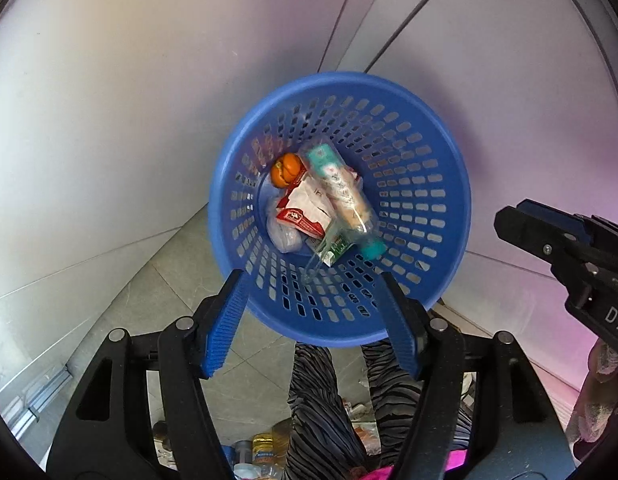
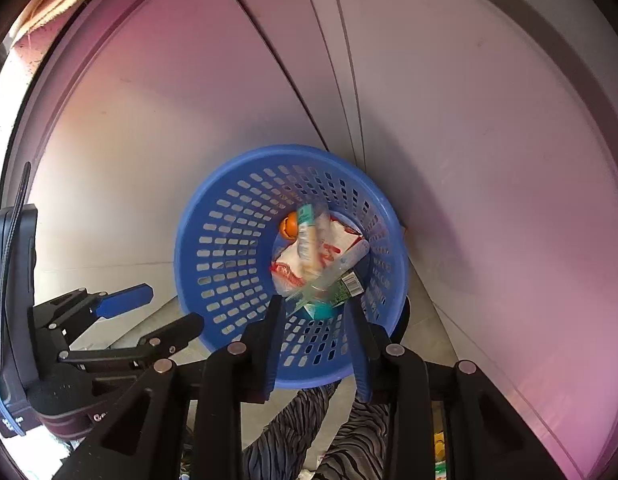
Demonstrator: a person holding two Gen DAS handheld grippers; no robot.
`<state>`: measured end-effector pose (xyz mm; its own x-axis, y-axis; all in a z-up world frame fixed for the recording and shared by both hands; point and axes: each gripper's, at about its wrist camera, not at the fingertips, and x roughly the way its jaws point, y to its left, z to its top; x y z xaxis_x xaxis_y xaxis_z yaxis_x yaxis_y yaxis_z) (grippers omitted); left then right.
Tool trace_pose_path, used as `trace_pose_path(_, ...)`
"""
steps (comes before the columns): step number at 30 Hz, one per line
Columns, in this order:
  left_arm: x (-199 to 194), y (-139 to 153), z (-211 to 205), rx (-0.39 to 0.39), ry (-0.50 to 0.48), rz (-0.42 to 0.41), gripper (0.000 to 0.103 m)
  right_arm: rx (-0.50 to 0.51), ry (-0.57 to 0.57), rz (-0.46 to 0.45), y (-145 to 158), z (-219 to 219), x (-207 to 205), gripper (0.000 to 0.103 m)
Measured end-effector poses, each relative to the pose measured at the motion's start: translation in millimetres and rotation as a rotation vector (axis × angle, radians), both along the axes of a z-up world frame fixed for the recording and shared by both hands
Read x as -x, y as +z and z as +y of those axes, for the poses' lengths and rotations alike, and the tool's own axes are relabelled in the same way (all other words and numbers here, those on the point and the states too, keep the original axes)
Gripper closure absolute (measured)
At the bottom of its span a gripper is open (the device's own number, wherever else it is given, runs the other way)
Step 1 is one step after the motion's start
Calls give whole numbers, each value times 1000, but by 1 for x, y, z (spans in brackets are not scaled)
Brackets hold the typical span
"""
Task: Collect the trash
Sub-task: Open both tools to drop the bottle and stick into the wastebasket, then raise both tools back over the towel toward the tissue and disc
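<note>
Two grippers hover over a blue basket (image 1: 341, 208) that sits on the floor (image 1: 181, 272) against a pale wall (image 1: 109, 100); both are empty. Judged step: a drop-off into the basket, with the clear bottle looking blurred as if just let go. The next move likely calls for pulling back and reaching for more trash; loose packets and bottles show at the bottom edge of the left wrist view, blurred, near the person's striped trousers (image 1: 321, 392).

Left to right inside the basket:
- orange peel (image 1: 285, 170) at the left side of the basket floor
- crumpled whitish bag (image 1: 284, 232) below it
- red-and-white wrapper (image 1: 305, 208) in the middle
- clear bottle (image 1: 341, 192) with a teal cap, lying slantwise on top of the wrapper, cap end toward the near wall
- small green carton (image 1: 336, 249) under the bottle's cap end

Left gripper (image 1: 309, 320): fingers spread wide, nothing between them, tips over the near rim of the basket, no contact that can be seen. In the right wrist view it sits off to the left, just outside the basket, jaws parted.

Right gripper (image 2: 315, 340): moderately open, holding nothing, fingertips over the near inner wall of the basket, right above the bottle's cap end. Whether it touches the basket cannot be told.

Risk as judged: the bottle lies high on the pile and could roll.
</note>
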<state>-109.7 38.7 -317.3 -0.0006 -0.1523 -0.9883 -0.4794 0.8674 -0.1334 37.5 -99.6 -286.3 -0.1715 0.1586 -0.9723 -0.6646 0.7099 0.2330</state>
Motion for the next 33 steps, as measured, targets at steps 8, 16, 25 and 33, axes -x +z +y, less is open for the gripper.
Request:
trace_pose_path(8, 9, 13, 15, -12, 16, -31, 36, -26, 5, 8, 13, -3, 4, 71)
trace_pose_path(16, 18, 53, 26, -36, 43, -106, 36, -90, 93, 0, 53, -7, 17, 57)
trace_pose_path(25, 13, 124, 43, -51, 98, -235, 36, -234, 152, -9, 124, -20, 15, 44)
trace_pose_path(33, -20, 185, 46, -87, 110, -370, 36, -361, 152, -44, 186, -43, -14, 35)
